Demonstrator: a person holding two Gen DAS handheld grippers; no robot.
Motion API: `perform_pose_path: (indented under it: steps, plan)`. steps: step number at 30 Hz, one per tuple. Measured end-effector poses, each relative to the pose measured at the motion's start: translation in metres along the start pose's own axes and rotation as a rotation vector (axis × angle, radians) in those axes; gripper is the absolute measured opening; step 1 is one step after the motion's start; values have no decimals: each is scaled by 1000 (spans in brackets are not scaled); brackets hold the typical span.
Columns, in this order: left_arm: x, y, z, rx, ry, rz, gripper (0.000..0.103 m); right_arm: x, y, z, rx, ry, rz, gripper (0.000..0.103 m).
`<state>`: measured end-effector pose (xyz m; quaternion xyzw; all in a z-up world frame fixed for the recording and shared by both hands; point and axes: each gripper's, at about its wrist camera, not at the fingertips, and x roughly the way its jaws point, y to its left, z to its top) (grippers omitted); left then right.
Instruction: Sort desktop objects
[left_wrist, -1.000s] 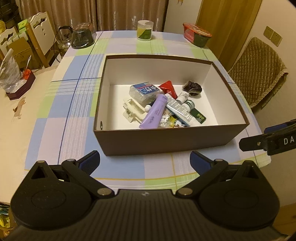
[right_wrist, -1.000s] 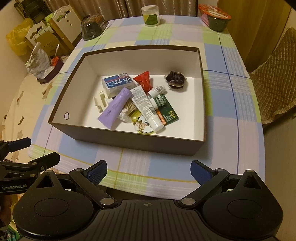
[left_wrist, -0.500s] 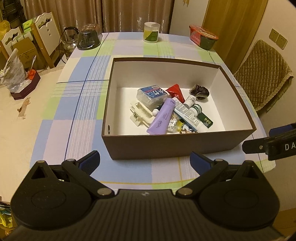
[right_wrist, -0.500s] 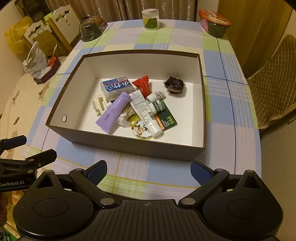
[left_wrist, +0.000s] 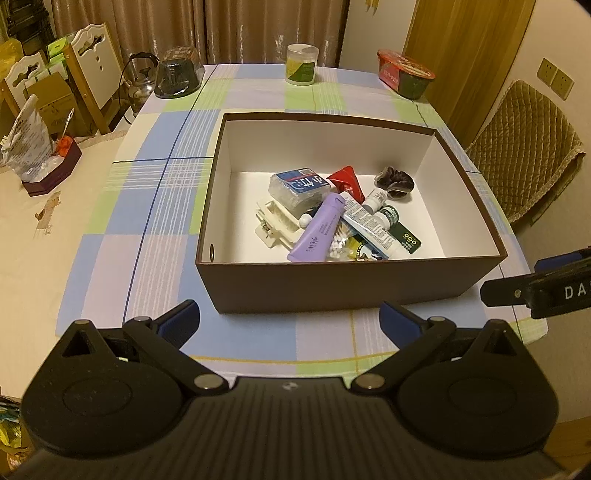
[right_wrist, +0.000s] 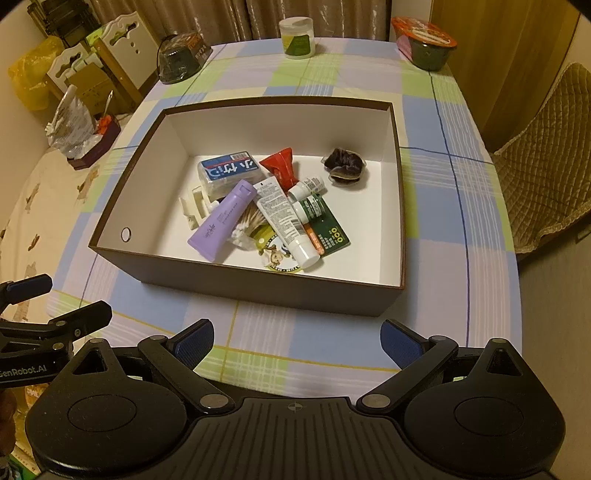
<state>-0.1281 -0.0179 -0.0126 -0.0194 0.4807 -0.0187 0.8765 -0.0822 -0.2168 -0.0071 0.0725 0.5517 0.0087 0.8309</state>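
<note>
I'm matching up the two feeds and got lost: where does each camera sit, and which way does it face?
Left wrist: on the left gripper, facing forward over the table edge at the brown box; the right gripper shows at right.
Right wrist: on the right gripper, facing the same box from further right; the left gripper shows at left.
Shared: the box, purple tube, scrunchie.

The left gripper (right_wrist: 48, 314), seen at the edge of the right wrist view, bore the white lettering "GenRobot.AI" on its black body. The right gripper (left_wrist: 535, 284), at the edge of the left wrist view, showed the cut-off letters "DA". In the box, the green card (right_wrist: 330, 234) carried "000"; other labels were too small to read.
</note>
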Motion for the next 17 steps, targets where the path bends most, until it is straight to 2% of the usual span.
perform_pose_path:
  steps: [13, 17]
  plan:
    - [-4, -2, -2, 6, -13, 0, 102, 3, -3, -3, 5, -3, -5, 99]
    - [-7, -3, -4, 8, -39, -2, 102, 4, -3, -3, 5, -3, -4, 99]
